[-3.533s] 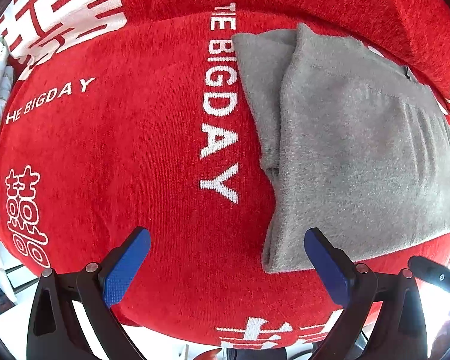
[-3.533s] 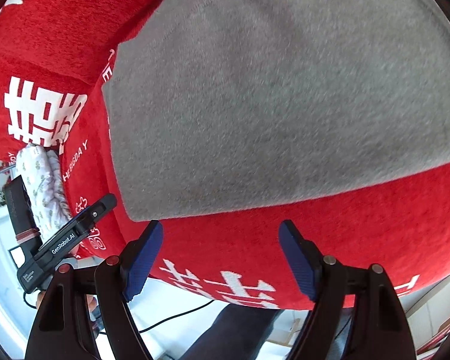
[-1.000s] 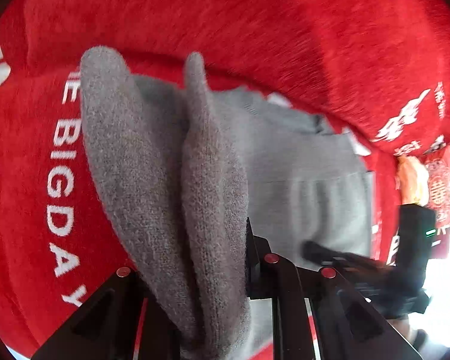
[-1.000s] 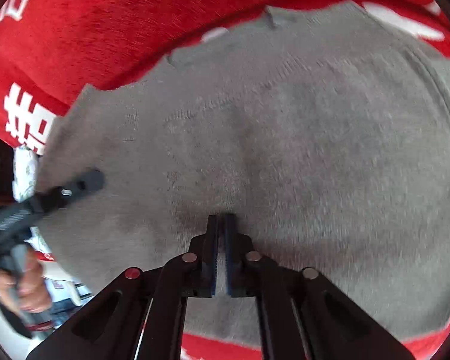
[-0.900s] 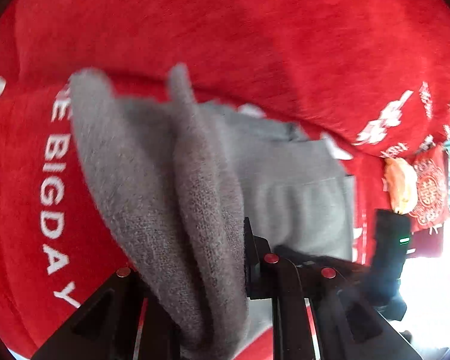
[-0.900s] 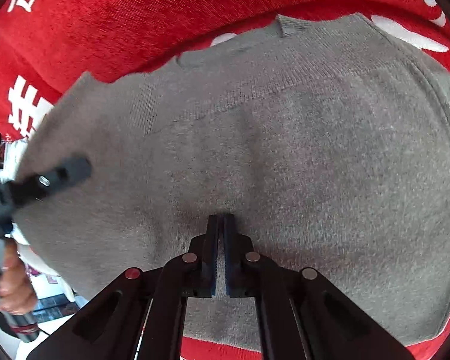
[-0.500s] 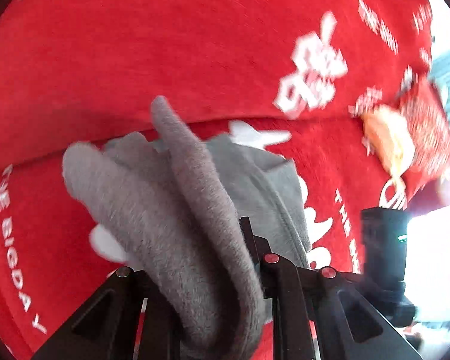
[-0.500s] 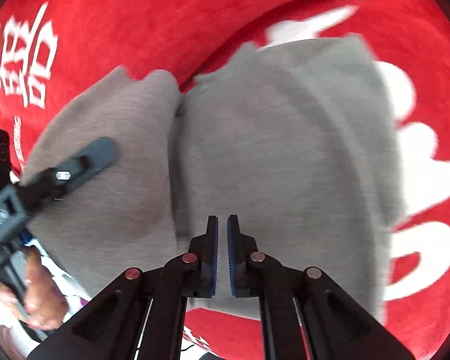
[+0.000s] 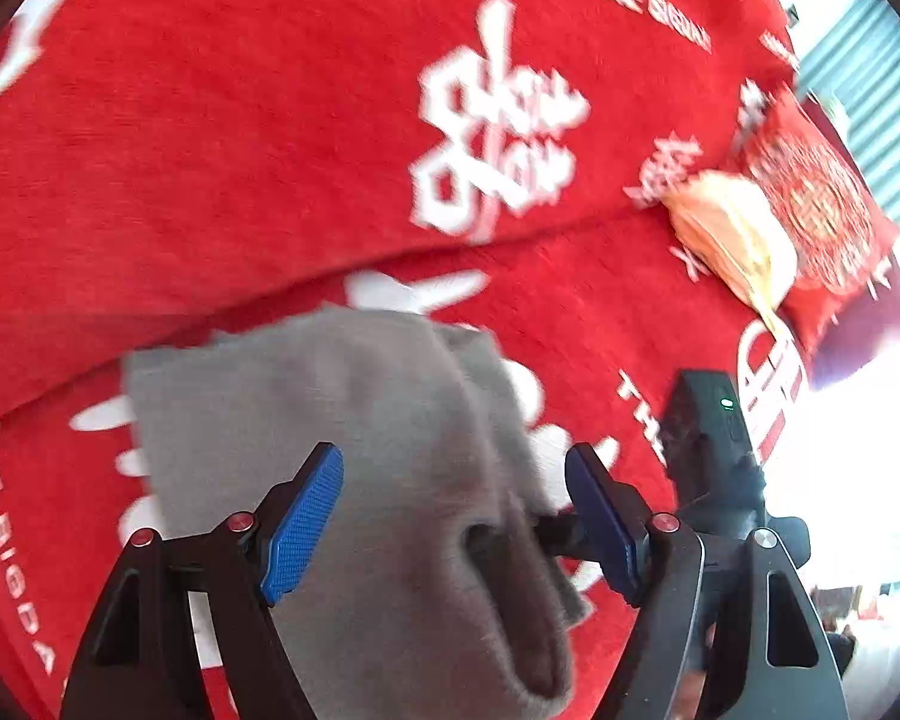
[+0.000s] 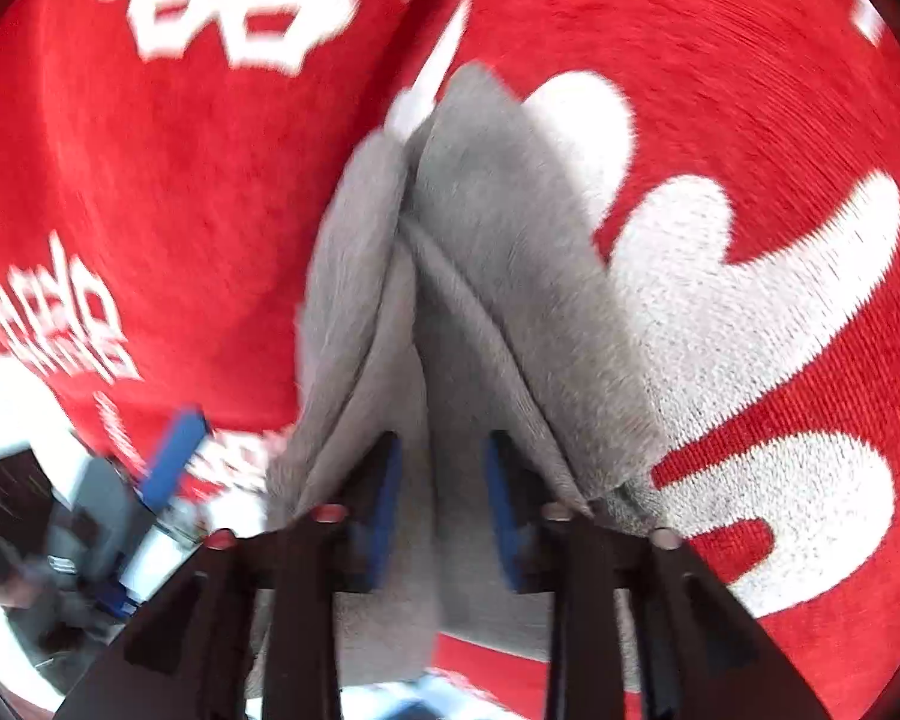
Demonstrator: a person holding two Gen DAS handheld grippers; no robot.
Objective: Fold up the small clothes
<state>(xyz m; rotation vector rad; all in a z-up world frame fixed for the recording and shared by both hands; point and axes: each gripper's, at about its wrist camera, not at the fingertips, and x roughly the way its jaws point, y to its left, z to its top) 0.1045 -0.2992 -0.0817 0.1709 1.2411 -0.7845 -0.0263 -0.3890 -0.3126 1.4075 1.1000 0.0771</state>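
The folded grey knitted garment (image 9: 354, 420) is lying on the red plush blanket with white lettering (image 9: 240, 150), which is covering the seat; a fold edge of it is bulging up toward the left wrist camera. The step in hand looks like the release after a fold.

The left gripper (image 9: 456, 516) is standing spread, its jaws having just been opening. The cloth is sitting between its blue pads (image 9: 303, 519), but they are not pressing on it.

The right gripper (image 10: 441, 504) is also parting, its jaws having just been opening, though less widely. Layers of the grey garment are running up between its pads (image 10: 381, 498), and they seem to be clear of the fabric rather than pinching it, though blur is making this hard to judge.

An orange-yellow folded cloth (image 9: 732, 234) is resting well apart, against a red patterned cushion (image 9: 822, 210).

The next move is probably calling for both grippers to draw back without dragging the layers, then check whether the bulging edge needs pressing flat.
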